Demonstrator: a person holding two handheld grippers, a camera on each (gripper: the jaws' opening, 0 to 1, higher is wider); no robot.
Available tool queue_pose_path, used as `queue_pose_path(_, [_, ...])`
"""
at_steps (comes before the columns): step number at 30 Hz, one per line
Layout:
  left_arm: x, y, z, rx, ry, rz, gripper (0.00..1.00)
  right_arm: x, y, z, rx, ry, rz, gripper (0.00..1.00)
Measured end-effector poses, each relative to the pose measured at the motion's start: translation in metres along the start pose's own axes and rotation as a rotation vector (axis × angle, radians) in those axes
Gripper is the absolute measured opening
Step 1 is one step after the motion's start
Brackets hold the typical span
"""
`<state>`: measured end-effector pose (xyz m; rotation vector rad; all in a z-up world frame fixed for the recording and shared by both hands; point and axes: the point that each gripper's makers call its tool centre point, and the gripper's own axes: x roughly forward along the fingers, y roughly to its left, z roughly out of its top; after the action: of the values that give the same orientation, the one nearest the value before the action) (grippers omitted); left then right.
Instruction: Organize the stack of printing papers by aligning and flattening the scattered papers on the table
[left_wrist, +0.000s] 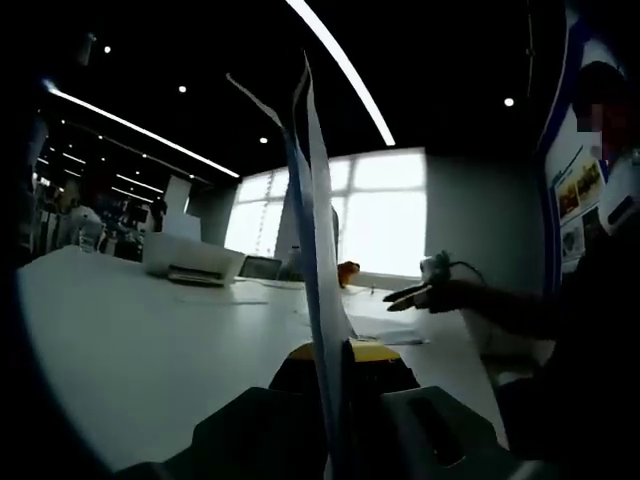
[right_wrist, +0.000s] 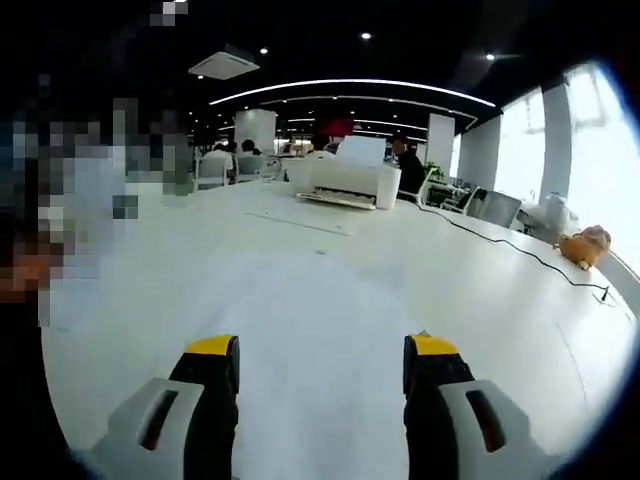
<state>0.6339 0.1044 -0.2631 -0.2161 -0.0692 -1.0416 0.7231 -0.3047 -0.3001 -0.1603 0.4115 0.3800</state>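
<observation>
A thin stack of white printing papers (left_wrist: 318, 250) stands upright and edge-on, its top corners fanning apart. My left gripper (left_wrist: 338, 365) is shut on the stack's lower edge, its yellow-tipped jaws pressed to either side. My right gripper (left_wrist: 408, 296) comes in from the right, held by a person's arm low over the white table (left_wrist: 130, 350). In the right gripper view, my right gripper (right_wrist: 322, 360) stands open above the table (right_wrist: 480, 300), its jaws wide apart with nothing between them. A flat sheet of paper (right_wrist: 305, 222) lies further out, before the printer.
A white printer (left_wrist: 193, 262) (right_wrist: 345, 183) sits at the table's far side, with a laptop (left_wrist: 260, 267) beside it. An orange toy (left_wrist: 347, 270) (right_wrist: 585, 245) and a black cable (right_wrist: 520, 250) lie near the windows. Flat sheets (left_wrist: 395, 332) rest below the right gripper. People sit in the background.
</observation>
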Motion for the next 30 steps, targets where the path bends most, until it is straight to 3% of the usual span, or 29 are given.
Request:
queue_pose_path(6, [0.000,0.001,-0.001,0.000,0.005,0.002,0.06,0.020,-0.010,0.003,-0.008,0.021,0.008,0.62])
queue_pose_path(16, [-0.001,0.003,0.000,-0.006,0.001,0.003,0.06,0.055,-0.031,0.022,0.018,-0.023,0.030,0.63])
queue_pose_path(26, [-0.003,0.004,0.000,-0.012,0.002,-0.006,0.06,0.068,-0.024,0.021,0.020,-0.031,0.063,0.67])
queue_pose_path(30, [-0.003,-0.001,0.003,-0.028,-0.015,-0.023,0.06,0.075,-0.041,0.024,0.024,-0.040,0.050,0.66])
